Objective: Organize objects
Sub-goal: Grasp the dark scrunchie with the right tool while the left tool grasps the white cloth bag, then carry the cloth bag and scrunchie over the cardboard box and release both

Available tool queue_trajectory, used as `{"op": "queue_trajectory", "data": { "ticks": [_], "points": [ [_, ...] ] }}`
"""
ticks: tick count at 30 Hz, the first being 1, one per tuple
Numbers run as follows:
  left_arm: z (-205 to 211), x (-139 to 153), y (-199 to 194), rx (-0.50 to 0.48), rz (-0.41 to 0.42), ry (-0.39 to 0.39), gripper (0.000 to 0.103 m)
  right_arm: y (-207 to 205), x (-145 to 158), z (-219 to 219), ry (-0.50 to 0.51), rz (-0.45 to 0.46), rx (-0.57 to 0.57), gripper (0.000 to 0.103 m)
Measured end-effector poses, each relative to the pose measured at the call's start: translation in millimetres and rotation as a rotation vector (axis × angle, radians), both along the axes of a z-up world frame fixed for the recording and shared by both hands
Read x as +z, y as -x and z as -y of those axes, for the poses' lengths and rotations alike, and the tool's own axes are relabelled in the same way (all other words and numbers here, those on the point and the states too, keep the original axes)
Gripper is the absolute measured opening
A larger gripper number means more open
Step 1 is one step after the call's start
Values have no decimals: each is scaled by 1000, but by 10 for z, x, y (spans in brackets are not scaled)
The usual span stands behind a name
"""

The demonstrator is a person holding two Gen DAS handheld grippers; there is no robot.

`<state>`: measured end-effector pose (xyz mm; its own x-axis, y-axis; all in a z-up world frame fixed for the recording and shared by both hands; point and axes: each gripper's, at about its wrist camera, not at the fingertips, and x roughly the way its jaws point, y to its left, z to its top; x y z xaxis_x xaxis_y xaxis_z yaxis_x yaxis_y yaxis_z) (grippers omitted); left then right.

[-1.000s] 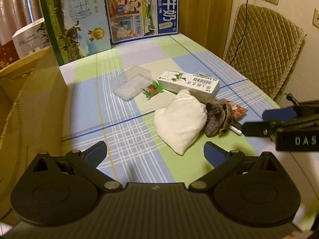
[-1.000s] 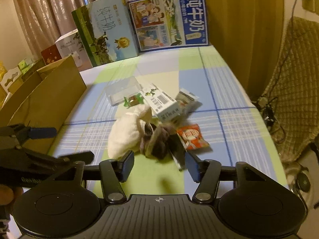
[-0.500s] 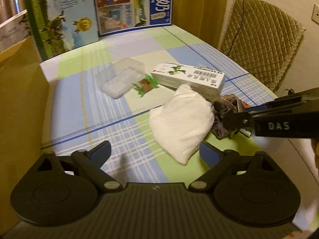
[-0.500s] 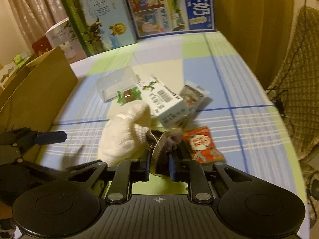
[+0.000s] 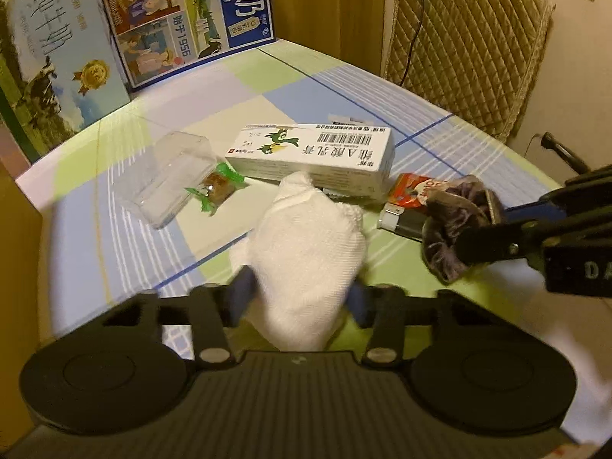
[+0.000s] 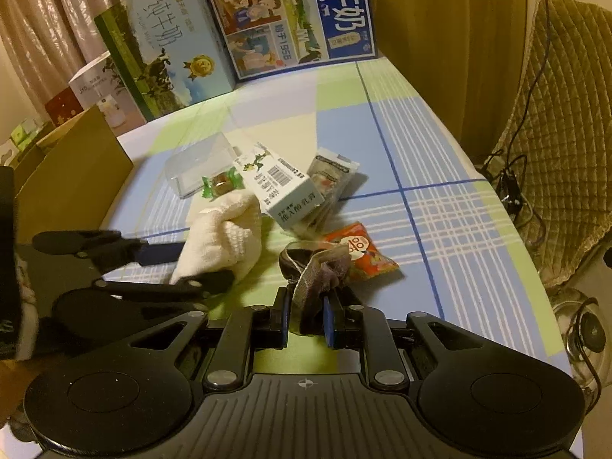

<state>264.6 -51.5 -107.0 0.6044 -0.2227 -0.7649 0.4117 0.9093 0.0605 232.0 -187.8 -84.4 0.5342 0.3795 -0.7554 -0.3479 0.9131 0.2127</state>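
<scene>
Both grippers clamped on cloth things over the checked desk (image 6: 440, 145).

The left gripper (image 5: 300, 300) has its fingers (image 5: 241, 294) pressed against both sides of the white sock (image 5: 310, 244), whose near end sits between them while its far end reaches the white carton (image 5: 317, 153). The right gripper (image 6: 306, 319) has its fingers (image 6: 329, 317) close together on the dark scrunchie (image 6: 317, 267), which rises from between them, just beside the red packet (image 6: 363, 252). A clear box (image 5: 168, 179) lies on the desk left of the carton; its inside looks bare, with a green-wrapped candy (image 5: 218, 187) against its near edge. A cardboard box (image 6: 72, 176) stands at the left edge; its inside cannot be seen. Two milk cartons (image 6: 290, 15) stand upright at the far end.
</scene>
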Motion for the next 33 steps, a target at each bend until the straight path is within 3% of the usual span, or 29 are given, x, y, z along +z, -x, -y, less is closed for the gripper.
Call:
{"op": "queue_trajectory", "data": {
  "ticks": [2,10,14,22,33],
  "points": [
    [-63,59,78,23,-13,12,27,62,13,-15,7,7,12,14],
    [-281,241,621,132,-71,34,25,477,68,-45,8,2,42,14],
    [-363,400,942,175,-79,85,25,714,150,-31,-2,1,34,14],
    [-486,840,1533,247,-46,152,25,1168,491,-64,0,39,52,14],
    [-769,1325,2157,317,22,140,25,1698,954,-300,-12,125,123,14]
  ]
}}
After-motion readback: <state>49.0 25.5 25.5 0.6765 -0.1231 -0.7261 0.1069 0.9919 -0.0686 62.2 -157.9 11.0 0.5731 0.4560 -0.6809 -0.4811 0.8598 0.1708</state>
